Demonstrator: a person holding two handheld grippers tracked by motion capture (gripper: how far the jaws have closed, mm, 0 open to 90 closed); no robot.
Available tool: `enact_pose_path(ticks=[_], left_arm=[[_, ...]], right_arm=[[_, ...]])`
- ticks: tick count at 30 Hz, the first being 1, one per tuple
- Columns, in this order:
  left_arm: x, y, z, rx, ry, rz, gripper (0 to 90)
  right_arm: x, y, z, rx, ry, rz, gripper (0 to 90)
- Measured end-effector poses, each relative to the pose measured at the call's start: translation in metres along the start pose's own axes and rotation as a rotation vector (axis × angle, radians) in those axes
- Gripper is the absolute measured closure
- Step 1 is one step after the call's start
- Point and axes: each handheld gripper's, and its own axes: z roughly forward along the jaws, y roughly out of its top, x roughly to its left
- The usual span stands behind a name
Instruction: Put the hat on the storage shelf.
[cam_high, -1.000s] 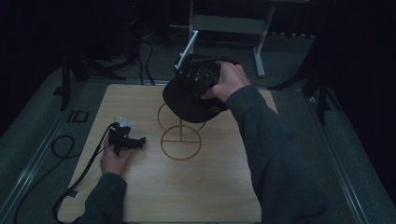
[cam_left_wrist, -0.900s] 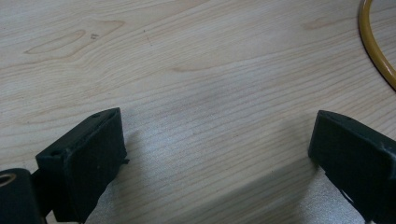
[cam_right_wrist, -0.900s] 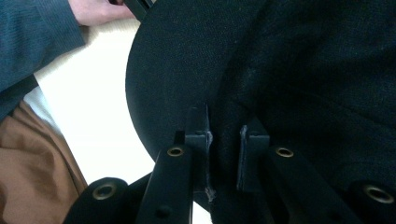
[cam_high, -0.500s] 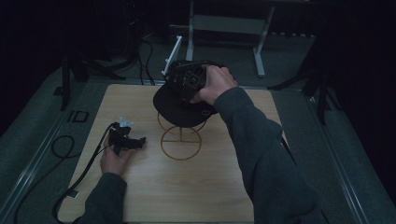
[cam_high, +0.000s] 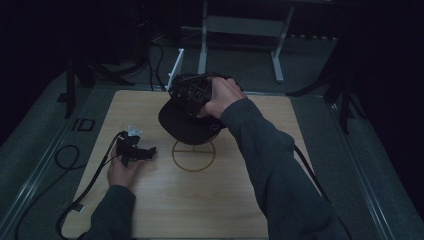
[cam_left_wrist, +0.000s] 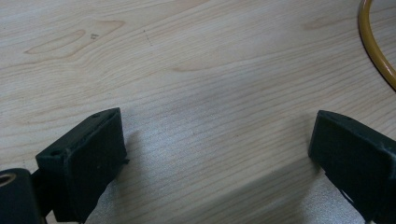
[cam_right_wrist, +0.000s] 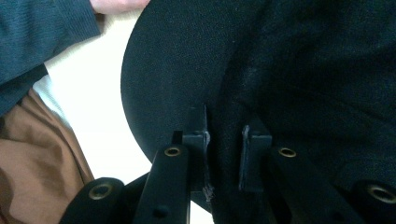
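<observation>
A black cap (cam_high: 187, 125) hangs over the middle of the wooden table (cam_high: 200, 210), and my right gripper (cam_high: 192, 92) is shut on its fabric from above. The right gripper view has both jaws pinching a fold of the cap (cam_right_wrist: 289, 70) at my right gripper (cam_right_wrist: 224, 140). Below the cap lies the gold wire ring (cam_high: 193, 156) of a stand; the cap hides the stand's upper part. My left gripper (cam_high: 145, 152) rests on the table left of the ring, held by a hand. In its own view my left gripper (cam_left_wrist: 217, 154) is open over bare wood, with the ring's edge (cam_left_wrist: 378, 51) at top right.
A cable (cam_high: 87, 185) trails from the left gripper off the table's left front edge. A metal frame (cam_high: 240, 30) stands on the floor behind the table. A dark sleeve (cam_right_wrist: 42, 32) and brown cloth (cam_right_wrist: 37, 158) lie below the cap in the right gripper view.
My right gripper has carried the cap left and lower, so it now covers the stand's upper loop. The left gripper has stayed in place.
</observation>
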Motion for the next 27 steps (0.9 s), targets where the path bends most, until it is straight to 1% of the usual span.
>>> enact_pose_path(ticks=[7,12,17,21,23,24,26,27], left_arm=[[0.0,-0.0001,-0.0001,0.0,0.001,0.001,3.4],[-0.0001,-0.0001,-0.0001,0.0,-0.001,-0.001,3.4],[-0.0004,-0.0002,0.0001,-0.003,-0.001,-0.005,3.4],[-0.0006,-0.0002,0.0003,-0.006,0.001,-0.007,3.4],[-0.0005,-0.0002,0.0002,-0.005,0.0,-0.006,3.4],[-0.0003,-0.0001,0.0001,-0.003,-0.001,-0.004,3.4],[-0.0001,-0.0001,-0.0001,0.0,-0.001,-0.001,3.4],[-0.0001,-0.0001,-0.0001,0.0,-0.001,-0.001,3.4]], right_arm=[[-0.0011,-0.0001,0.0047,0.007,0.006,-0.001,75.7],[-0.0019,-0.0009,0.007,0.002,0.019,0.01,73.2],[0.0001,-0.0004,0.0078,0.004,0.032,0.002,66.8],[0.0007,-0.0006,0.008,0.002,0.04,-0.002,64.9],[0.0013,-0.0009,0.0075,-0.004,0.036,-0.001,63.7],[0.001,-0.0013,0.0068,-0.01,0.032,-0.007,65.7],[0.0009,-0.0017,0.0041,-0.039,0.053,-0.004,63.5],[0.0009,-0.0017,0.0041,-0.039,0.053,-0.004,63.5]])
